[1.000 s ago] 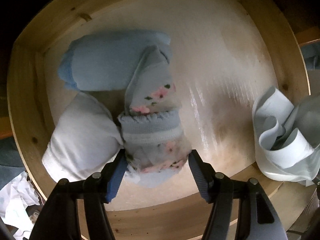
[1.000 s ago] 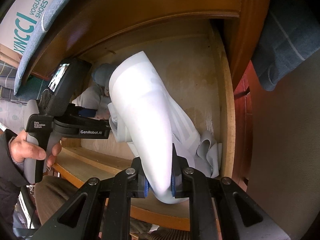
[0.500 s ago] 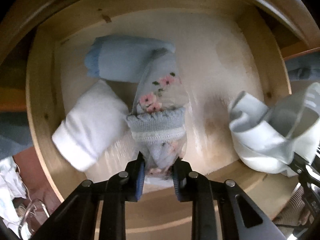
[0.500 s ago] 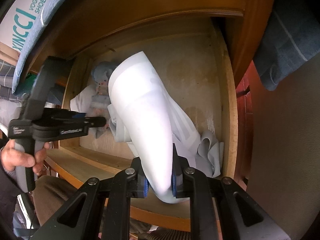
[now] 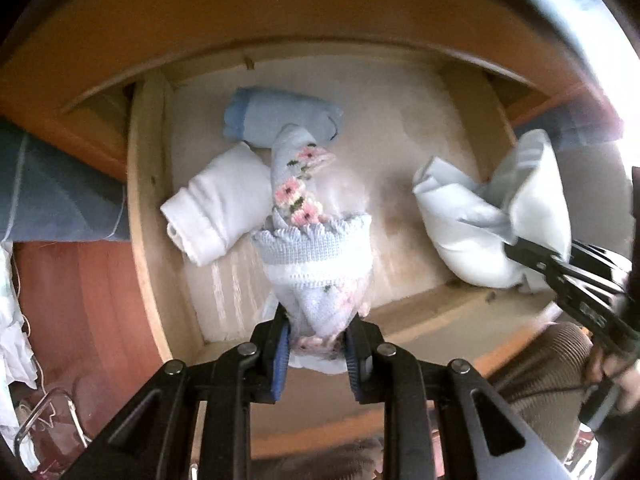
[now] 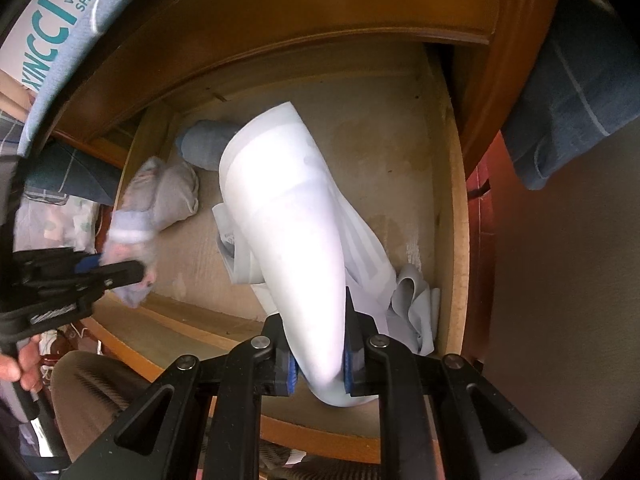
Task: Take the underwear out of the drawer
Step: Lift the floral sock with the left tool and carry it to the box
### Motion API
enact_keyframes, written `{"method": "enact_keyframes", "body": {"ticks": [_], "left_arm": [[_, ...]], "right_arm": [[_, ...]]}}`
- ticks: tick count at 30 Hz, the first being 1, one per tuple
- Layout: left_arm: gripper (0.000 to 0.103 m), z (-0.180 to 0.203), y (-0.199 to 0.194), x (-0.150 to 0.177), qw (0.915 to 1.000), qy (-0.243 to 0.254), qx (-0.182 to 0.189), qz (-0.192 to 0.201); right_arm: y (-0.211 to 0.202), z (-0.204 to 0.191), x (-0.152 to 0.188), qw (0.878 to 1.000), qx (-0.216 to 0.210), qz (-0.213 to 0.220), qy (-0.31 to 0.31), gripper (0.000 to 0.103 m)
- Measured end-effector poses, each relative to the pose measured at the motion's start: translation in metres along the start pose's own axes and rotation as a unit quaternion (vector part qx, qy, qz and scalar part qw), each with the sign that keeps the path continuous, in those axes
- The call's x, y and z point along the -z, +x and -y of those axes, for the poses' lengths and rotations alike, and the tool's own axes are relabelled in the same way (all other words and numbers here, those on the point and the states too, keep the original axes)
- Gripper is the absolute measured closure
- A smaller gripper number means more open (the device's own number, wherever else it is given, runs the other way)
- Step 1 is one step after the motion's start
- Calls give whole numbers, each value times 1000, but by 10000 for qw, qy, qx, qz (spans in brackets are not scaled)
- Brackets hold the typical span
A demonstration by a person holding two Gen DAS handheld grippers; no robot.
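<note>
Above the drawer (image 5: pixel 148 216), each tool grips underwear, floral (image 5: pixel 316 264) left (image 5: pixel 316 354), white (image 6: pixel 296 232) right (image 6: pixel 318 364); two rolls (image 5: pixel 218 204) remain.

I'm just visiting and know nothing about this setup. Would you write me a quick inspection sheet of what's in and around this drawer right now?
Surface: pale wooden drawer floor, scuffed, mostly bare.
Job's things: floral knitted blue underwear in one grip; smooth white underwear in the other; rolled light-blue piece and folded white piece lying in the drawer.
Clutter: nothing seen inside the drawer.
Grippers: left hand-held gripper shut on the floral piece; right hand-held gripper shut on the white piece.
Cables: thin dark cord near the right hand.
Surroundings: blue-and-white shoe box above; dark blue folded cloth at the drawer's side.
</note>
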State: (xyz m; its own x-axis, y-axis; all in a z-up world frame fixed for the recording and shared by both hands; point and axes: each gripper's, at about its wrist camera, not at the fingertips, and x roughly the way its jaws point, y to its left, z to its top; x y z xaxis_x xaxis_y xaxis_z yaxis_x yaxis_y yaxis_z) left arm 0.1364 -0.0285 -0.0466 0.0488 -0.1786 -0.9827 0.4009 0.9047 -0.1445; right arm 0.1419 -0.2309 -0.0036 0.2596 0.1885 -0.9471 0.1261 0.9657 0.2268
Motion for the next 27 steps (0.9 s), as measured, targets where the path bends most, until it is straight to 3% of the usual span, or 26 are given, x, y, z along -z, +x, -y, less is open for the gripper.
{"method": "enact_keyframes", "body": {"ticks": [16, 27], "left_arm": [[80, 19, -116, 50, 9943, 280, 140, 1015], [80, 11, -231, 58, 9786, 353, 132, 2023]], "right_arm": [[-2, 1, 2, 9998, 162, 98, -62, 89], [-4, 0, 3, 9996, 245, 106, -68, 89]]}}
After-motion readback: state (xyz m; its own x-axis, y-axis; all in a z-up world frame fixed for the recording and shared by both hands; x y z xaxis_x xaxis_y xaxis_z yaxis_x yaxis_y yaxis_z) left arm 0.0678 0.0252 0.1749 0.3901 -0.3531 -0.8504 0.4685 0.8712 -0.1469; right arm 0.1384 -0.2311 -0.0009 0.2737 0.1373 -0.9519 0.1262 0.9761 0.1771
